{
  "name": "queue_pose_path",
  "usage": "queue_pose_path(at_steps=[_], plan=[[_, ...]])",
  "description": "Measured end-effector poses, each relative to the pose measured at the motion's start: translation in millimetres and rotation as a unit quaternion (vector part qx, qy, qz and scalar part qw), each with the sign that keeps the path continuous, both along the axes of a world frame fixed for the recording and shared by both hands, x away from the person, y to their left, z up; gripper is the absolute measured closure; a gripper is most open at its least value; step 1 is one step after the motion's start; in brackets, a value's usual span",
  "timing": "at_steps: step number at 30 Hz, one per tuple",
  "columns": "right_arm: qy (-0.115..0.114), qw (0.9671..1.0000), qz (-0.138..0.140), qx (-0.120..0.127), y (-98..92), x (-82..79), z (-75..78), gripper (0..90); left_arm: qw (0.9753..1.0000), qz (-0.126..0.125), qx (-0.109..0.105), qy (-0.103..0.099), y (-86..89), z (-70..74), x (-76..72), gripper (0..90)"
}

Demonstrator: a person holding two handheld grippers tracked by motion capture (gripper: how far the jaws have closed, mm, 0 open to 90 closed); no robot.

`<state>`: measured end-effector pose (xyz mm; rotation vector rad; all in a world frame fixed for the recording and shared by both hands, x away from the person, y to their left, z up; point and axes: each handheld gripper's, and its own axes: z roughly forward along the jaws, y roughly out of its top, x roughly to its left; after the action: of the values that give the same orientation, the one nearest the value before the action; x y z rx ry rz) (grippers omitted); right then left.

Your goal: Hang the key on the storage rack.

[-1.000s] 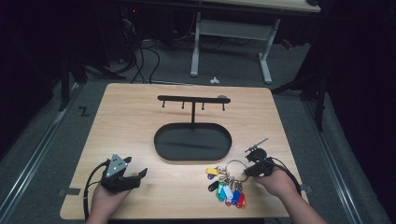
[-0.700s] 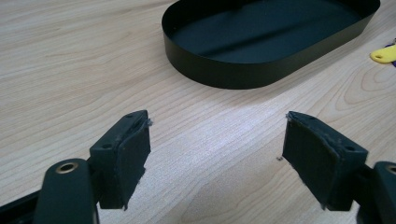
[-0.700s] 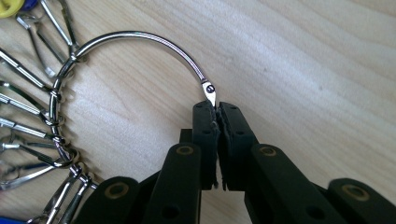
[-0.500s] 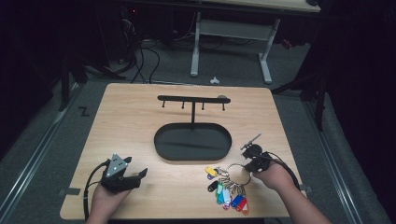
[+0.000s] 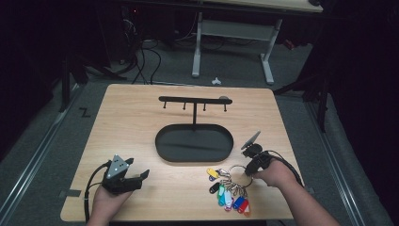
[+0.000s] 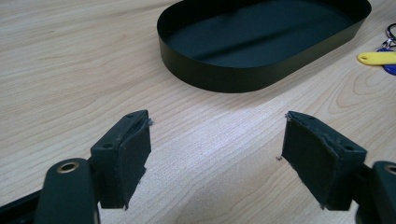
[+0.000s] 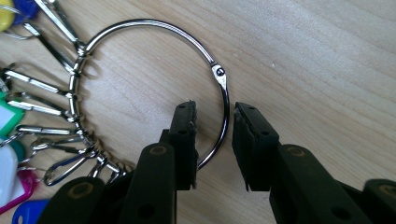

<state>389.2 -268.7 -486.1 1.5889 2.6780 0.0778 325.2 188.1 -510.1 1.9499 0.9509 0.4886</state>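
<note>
On a pale wooden desk (image 5: 141, 122), a person holds a pair of black tongs in each hand. Over the last second the right tongs (image 7: 214, 114) have slid inward along the desk, toward the bunch of keys, and now straddle the wire of a large metal key ring (image 7: 156, 25). One pad sits inside the loop and one outside, with a narrow gap either side of the wire, so they are closing in but not yet clamped on it. That reads as the start of a grasp, with the lift yet to come. In the high view the key ring (image 5: 238, 170) lies flat near the front right of the desk, and coloured key tags (image 5: 229, 195) (yellow, green, blue, red) fan out to its left.

The left tongs (image 5: 126, 175) have stayed put at the front left, resting low with their pads wide apart and nothing between them.

At the desk's centre is a black oval tray (image 5: 194, 143), empty. It forms the base of a black stand whose crossbar (image 5: 195, 100) carries small hooks, all bare; the likely goal is hanging the ring there.
</note>
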Motion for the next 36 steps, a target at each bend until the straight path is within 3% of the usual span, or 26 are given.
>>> queue_pose_path(at_steps=[5, 8, 26, 28, 29, 33, 35, 36], plan=[[0.016, 0.9997, 0.009, -0.015, 1.7, 6.8, -1.1, 76.3, 1.0000, -0.001, -0.001, 0.000, 0.9, -0.2, -0.3, 23.9], [0.043, 0.9988, 0.010, -0.022, 3.8, 14.6, -1.1, 85.5, 1.0000, -0.001, -0.004, 0.002, 1.3, -0.2, -0.9, 23.9], [0.036, 0.9956, 0.072, -0.049, 11.3, 12.5, -1.2, 87.0, 0.9999, -0.013, -0.011, -0.001, -2.8, 0.1, -3.8, 24.3], [0.040, 0.9956, 0.077, -0.036, 11.8, 11.3, 2.2, 87.0, 0.9998, -0.013, -0.012, 0.000, -3.9, -0.7, -3.7, 24.4], [0.033, 0.9965, 0.075, -0.015, 10.3, 10.0, 9.1, 87.0, 0.9998, -0.015, -0.010, 0.001, -3.9, -0.8, -3.7, 24.4], [0.031, 0.9963, 0.080, 0.001, 11.3, 3.3, 23.6, 87.1, 0.9997, -0.018, -0.017, 0.005, -5.9, -2.6, -4.1, 24.5], [0.015, 0.9966, 0.080, 0.017, 11.0, -2.4, 40.9, 87.2, 0.9997, -0.021, -0.015, 0.004, -8.4, -2.8, -4.4, 24.6], [0.015, 0.9966, 0.080, 0.017, 11.0, -2.4, 40.9, 87.2, 0.9997, -0.021, -0.015, 0.004, -8.4, -2.8, -4.4, 24.6]])
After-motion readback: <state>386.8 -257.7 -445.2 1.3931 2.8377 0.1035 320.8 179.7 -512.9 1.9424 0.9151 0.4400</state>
